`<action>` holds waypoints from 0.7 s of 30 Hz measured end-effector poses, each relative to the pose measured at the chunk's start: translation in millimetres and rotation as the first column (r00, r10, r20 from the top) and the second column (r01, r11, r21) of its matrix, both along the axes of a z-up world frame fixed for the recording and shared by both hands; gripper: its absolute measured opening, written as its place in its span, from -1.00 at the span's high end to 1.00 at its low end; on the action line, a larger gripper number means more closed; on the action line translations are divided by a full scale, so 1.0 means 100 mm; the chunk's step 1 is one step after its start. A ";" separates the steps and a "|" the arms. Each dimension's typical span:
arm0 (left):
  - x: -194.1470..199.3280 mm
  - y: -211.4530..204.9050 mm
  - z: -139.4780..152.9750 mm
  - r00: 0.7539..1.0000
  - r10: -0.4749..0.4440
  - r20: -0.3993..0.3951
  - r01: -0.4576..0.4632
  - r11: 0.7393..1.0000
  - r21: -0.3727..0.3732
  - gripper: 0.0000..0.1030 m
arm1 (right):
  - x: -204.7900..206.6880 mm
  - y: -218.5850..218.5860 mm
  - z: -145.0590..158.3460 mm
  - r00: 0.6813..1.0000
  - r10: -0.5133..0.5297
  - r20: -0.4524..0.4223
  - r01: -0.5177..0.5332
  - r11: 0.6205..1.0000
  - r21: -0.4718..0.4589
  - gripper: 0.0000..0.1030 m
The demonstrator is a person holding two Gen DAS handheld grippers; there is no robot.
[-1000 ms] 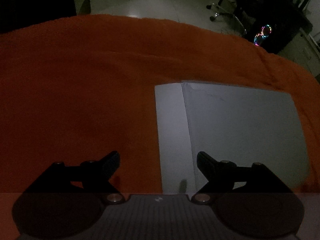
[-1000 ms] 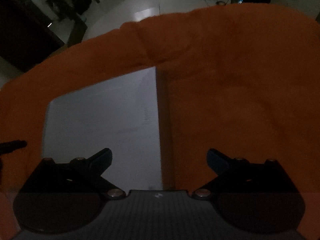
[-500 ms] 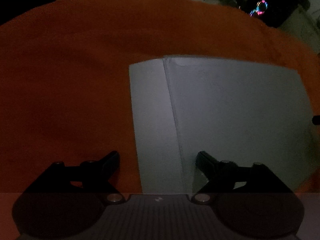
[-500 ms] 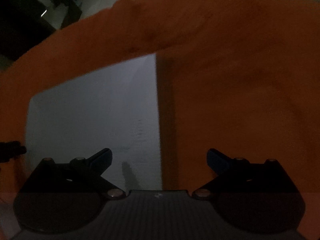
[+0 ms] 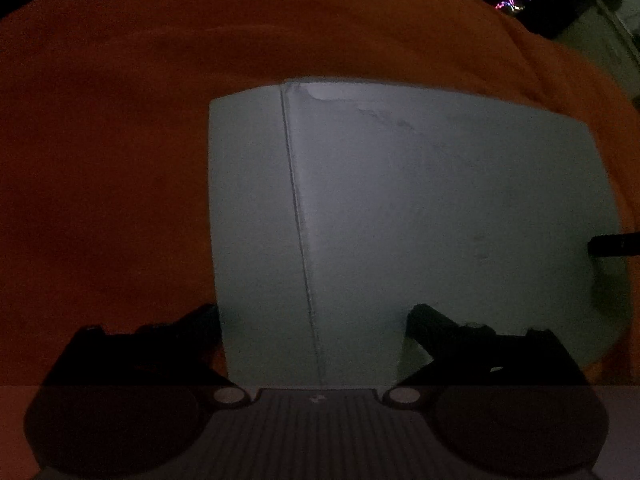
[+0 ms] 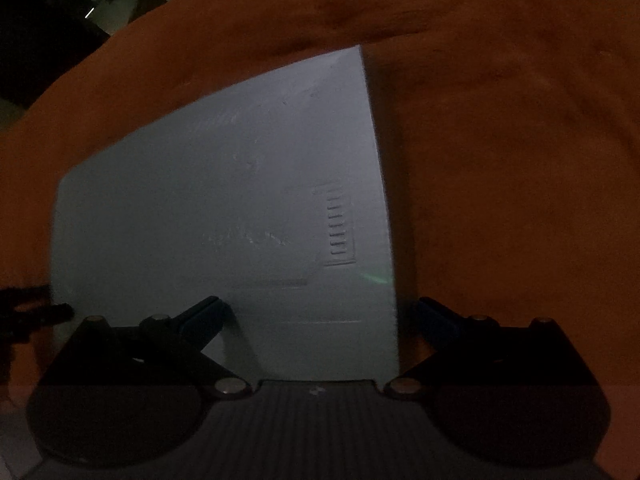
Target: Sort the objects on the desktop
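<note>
Both grippers have dropped closer to the flat grey cardboard box (image 5: 400,220) on the orange cloth (image 5: 120,140), and the left gripper (image 5: 312,320), low in its frame, has just been opening and stands wide over the box's left edge while the right gripper (image 6: 320,312), low in its frame, stands wide over the right edge, so a lopsided squeeze could tip the box.

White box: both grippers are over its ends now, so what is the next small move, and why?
Probably lower both a little further, then close. The left gripper, whose jaws have just been opening, straddles the left edge of the white box; the right gripper straddles its right edge. Both are open, nothing gripped, and the box lies flat on the orange cloth.
</note>
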State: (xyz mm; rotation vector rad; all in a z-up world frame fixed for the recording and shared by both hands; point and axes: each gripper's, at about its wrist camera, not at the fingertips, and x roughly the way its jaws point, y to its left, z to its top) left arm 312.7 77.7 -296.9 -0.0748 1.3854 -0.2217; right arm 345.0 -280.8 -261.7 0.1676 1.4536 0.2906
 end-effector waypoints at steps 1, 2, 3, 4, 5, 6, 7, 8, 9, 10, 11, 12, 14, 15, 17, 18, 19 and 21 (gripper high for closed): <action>0.00 0.00 0.01 1.000 0.002 -0.001 -0.002 1.000 0.001 -0.98 | -0.02 0.01 0.02 1.000 0.012 0.001 -0.012 1.000 -0.003 -1.00; 0.00 0.01 0.01 1.000 0.012 -0.010 -0.012 1.000 -0.005 -0.98 | -0.04 0.02 0.03 1.000 0.024 0.002 -0.024 1.000 -0.005 -1.00; 0.01 0.02 0.02 1.000 0.024 -0.015 -0.025 1.000 -0.013 -0.98 | -0.05 0.03 0.05 0.999 0.032 0.003 -0.032 0.999 -0.007 -1.00; 0.02 0.05 0.03 0.998 0.052 -0.020 -0.053 0.998 -0.028 -0.98 | -0.05 0.03 0.06 1.000 0.031 0.002 -0.031 0.999 -0.007 -1.00; 0.02 0.09 0.04 0.997 0.075 -0.029 -0.076 0.996 -0.043 -0.98 | -0.06 0.03 0.08 1.000 0.029 0.000 -0.029 1.000 -0.006 -1.00; 0.02 0.11 0.05 0.995 0.091 -0.031 -0.093 0.994 -0.054 -0.98 | -0.06 0.03 0.09 1.000 0.022 -0.006 -0.022 1.000 -0.003 -1.00; 0.01 0.12 0.05 0.994 0.105 -0.024 -0.106 0.993 -0.055 -0.98 | -0.07 0.03 0.10 1.000 0.011 -0.012 -0.011 1.000 -0.002 -1.00; 0.00 0.13 0.06 0.993 0.117 -0.017 -0.118 0.991 -0.057 -0.98 | -0.08 0.05 0.12 1.000 0.006 -0.012 -0.007 1.000 -0.005 -1.00; 0.00 0.14 0.08 0.992 0.125 -0.012 -0.126 0.990 -0.065 -0.98 | -0.10 0.08 0.15 1.000 0.005 -0.006 -0.005 1.000 -0.012 -1.00; -0.01 0.15 0.10 0.991 0.133 -0.007 -0.133 0.988 -0.072 -0.98 | -0.12 0.11 0.19 1.000 -0.001 0.003 0.001 1.000 -0.022 -1.00; -0.01 0.16 0.11 0.990 0.142 -0.003 -0.141 0.987 -0.080 -0.98 | -0.12 0.13 0.23 1.000 -0.008 0.018 0.009 0.999 -0.031 -1.00; -0.01 0.19 0.14 0.987 0.158 -0.006 -0.158 0.982 -0.100 -0.98 | -0.13 0.13 0.27 0.999 -0.013 0.035 0.014 0.999 -0.036 -1.00; -0.01 0.23 0.20 0.983 0.186 -0.005 -0.185 0.975 -0.124 -0.99 | -0.14 0.14 0.35 0.998 -0.017 0.068 0.020 0.999 -0.046 -1.00; -0.02 0.24 0.22 0.980 0.197 -0.001 -0.195 0.972 -0.128 -0.99 | -0.14 0.14 0.40 0.997 -0.015 0.074 0.019 0.999 -0.050 -1.00; 0.00 0.29 0.25 0.975 0.221 -0.007 -0.220 0.965 -0.145 -1.00 | -0.14 0.16 0.44 0.998 -0.031 0.058 0.034 0.998 -0.052 -1.00; 0.00 0.30 0.26 0.971 0.238 -0.015 -0.237 0.957 -0.166 -1.00 | -0.15 0.17 0.43 0.998 -0.032 0.048 0.034 0.998 -0.053 -1.00; 0.03 0.25 0.24 0.971 0.238 -0.035 -0.240 0.948 -0.210 -0.99 | -0.16 0.19 0.41 0.999 -0.032 0.030 0.033 0.999 -0.036 -1.00; 0.05 0.16 0.24 0.969 0.243 -0.035 -0.244 0.942 -0.232 -1.00 | -0.18 0.23 0.37 0.999 -0.029 -0.028 0.030 0.999 0.044 -1.00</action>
